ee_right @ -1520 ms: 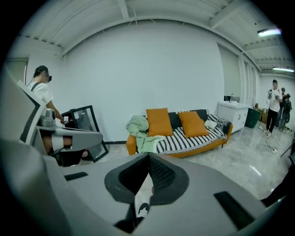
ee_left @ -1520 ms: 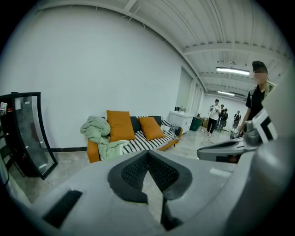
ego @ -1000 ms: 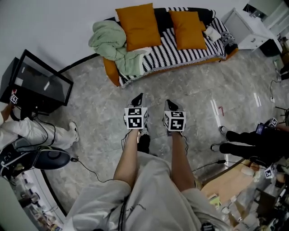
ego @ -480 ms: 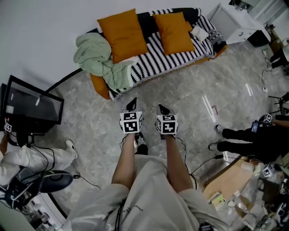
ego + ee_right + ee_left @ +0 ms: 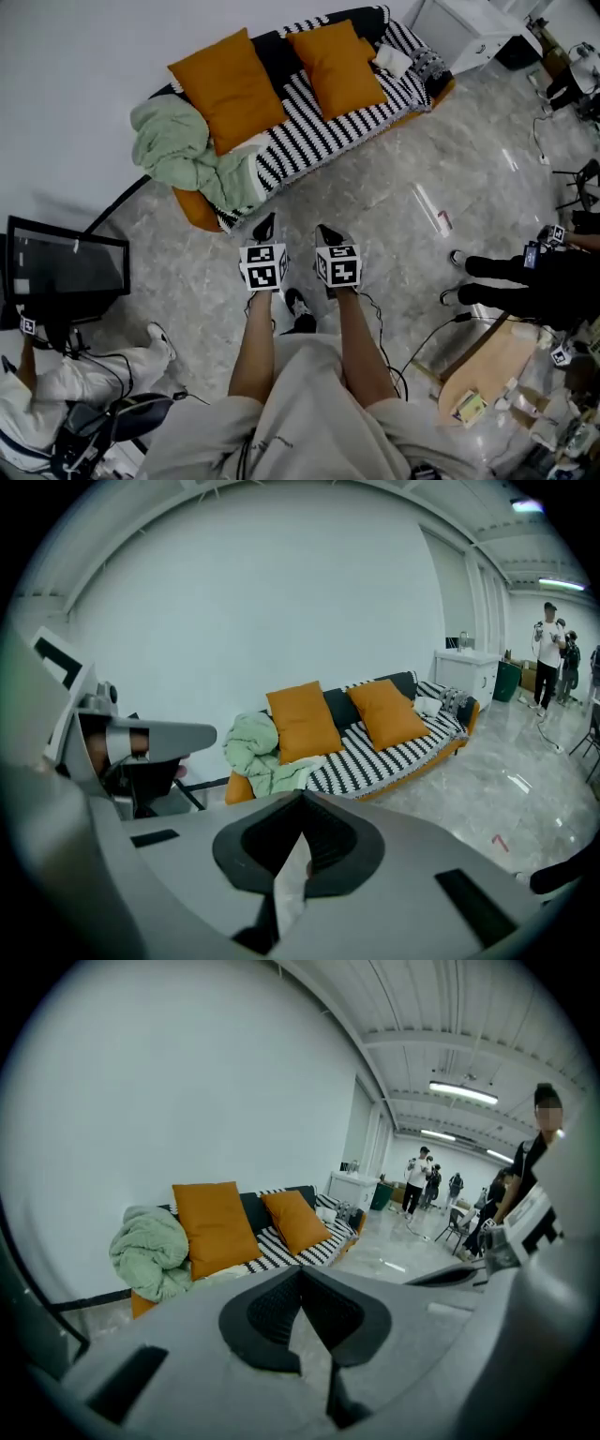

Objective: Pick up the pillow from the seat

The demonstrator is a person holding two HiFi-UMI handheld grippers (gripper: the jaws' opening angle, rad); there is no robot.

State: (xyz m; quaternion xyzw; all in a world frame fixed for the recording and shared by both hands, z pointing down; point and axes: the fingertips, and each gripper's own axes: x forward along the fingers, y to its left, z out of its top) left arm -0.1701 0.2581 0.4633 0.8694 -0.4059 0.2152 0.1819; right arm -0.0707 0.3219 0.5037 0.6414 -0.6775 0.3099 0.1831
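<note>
Grey floor; pillows on sofa; L gripper, R gripper closed.

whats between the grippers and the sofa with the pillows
Only bare grey floor, per the head view; left gripper and right gripper stand short of the sofa.

This large hall serves as a recording lab. A black-and-white striped sofa shares the grey polished floor with a black stand-mounted monitor and trailing black cables.
</note>
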